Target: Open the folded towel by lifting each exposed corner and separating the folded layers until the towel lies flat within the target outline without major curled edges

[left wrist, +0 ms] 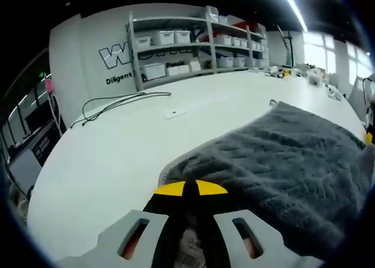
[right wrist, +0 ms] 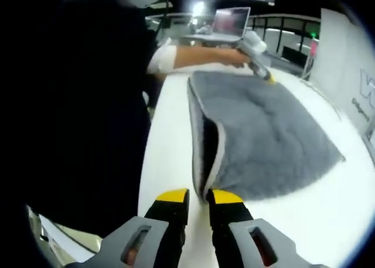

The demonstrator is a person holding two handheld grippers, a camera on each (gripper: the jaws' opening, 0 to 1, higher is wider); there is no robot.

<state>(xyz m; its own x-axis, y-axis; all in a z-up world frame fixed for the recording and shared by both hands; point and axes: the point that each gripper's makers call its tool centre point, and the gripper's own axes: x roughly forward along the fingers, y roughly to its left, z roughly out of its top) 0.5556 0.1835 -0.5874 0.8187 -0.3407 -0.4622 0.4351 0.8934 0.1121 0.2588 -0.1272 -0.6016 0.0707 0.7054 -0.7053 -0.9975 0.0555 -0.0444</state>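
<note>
Evidently barely begun — the towel lies doubled on the table, the left gripper pinched on one corner, the right gripper slightly parted at the layered edge.

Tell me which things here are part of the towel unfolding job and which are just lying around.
Part of the job: grey towel, left gripper at one corner, right gripper at the layered corner, white table.

Lying about: black cable, shelves of bins, laptop.
</note>
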